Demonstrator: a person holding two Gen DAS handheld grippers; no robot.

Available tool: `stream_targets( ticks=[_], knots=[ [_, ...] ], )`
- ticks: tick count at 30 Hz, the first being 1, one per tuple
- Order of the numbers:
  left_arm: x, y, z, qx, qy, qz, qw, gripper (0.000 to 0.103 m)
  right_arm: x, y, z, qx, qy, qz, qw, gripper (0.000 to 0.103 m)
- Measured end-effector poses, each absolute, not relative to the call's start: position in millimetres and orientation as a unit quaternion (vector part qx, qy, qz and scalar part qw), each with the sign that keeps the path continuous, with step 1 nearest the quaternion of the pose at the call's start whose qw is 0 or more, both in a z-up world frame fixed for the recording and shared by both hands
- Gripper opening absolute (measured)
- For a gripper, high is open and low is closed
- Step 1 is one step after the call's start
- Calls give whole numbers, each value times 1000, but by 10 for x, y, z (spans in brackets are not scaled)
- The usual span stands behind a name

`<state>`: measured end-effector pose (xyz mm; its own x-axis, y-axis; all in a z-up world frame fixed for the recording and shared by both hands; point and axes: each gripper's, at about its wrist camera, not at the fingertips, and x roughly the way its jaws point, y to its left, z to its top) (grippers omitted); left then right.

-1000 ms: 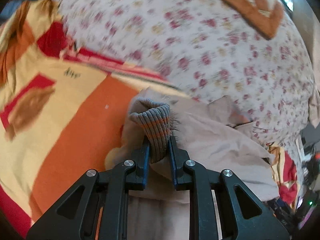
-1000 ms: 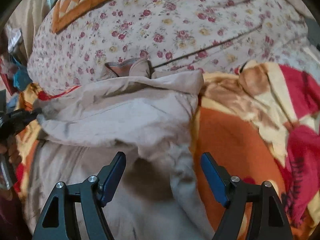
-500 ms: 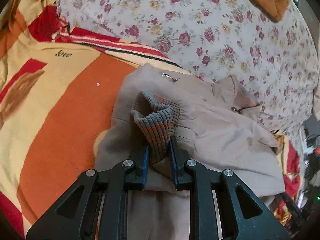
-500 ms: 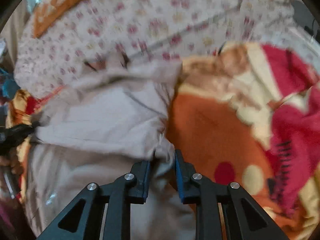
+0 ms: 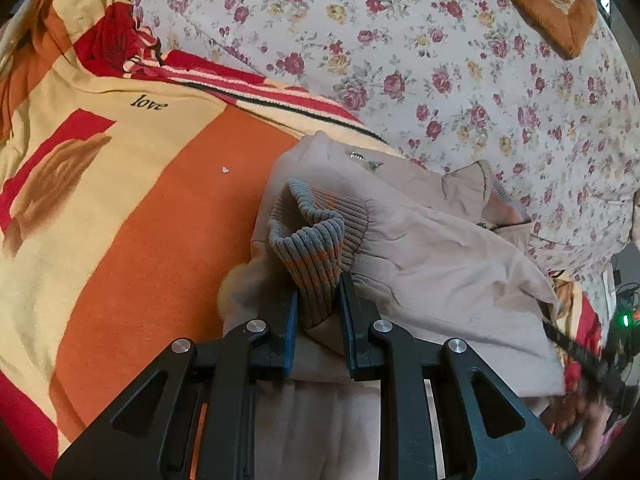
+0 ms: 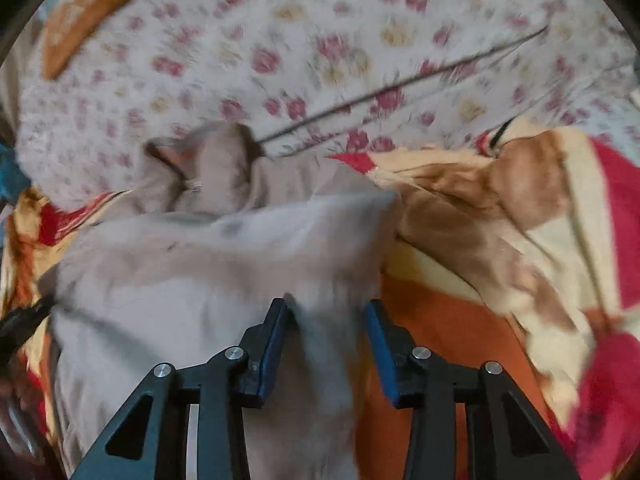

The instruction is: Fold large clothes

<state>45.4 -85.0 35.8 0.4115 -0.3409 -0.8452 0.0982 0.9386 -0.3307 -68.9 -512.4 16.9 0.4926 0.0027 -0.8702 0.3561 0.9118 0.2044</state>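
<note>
A beige jacket (image 5: 440,260) lies crumpled on an orange, yellow and red blanket (image 5: 140,240). My left gripper (image 5: 319,292) is shut on the jacket's ribbed grey cuff (image 5: 312,240) with orange stripes, and the sleeve is folded over the body. In the blurred right wrist view, my right gripper (image 6: 326,308) holds a fold of the jacket (image 6: 220,272) near its right edge, with cloth filling the gap between the blue pads. The collar (image 6: 208,160) points toward the floral sheet.
A floral sheet (image 5: 440,60) covers the far half of the bed, with an orange patterned cushion (image 5: 540,4) on it. The blanket (image 6: 460,320) bunches into folds on the right. A dark cord (image 6: 400,88) crosses the sheet. Clutter and a green light (image 5: 624,320) lie past the bed's edge.
My right jaws went from wide apart to closed on the jacket's right edge, and that hand is moving sideways with it. My left gripper has kept its hold on the cuff.
</note>
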Motion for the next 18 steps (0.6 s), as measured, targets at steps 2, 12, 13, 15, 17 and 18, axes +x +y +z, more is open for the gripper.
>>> stream_targets(
  ticks=[2,12,13,15,17,18],
  knots=[
    [469,-880,340,-106,526,-132,833,18,-509,-5329,149,197,480,-131,845,39],
    [523,-941,289,-95,526,-129,836,18,-564,-6054,475,342,372,-95,858,54],
    [521,-941,288,-97,526,-128,835,18,-621,-6053,488,337,381,-100,855,54],
    [516,-939,291,-100,526,-127,835,18,-710,-5972,475,313,409,-95,852,54],
    [506,-928,302,-103,526,-126,835,18,-742,-5881,356,322,431,-70,840,54],
    [502,-927,306,-103,526,-126,835,18,-734,-5849,246,337,444,-54,829,54]
  ],
)
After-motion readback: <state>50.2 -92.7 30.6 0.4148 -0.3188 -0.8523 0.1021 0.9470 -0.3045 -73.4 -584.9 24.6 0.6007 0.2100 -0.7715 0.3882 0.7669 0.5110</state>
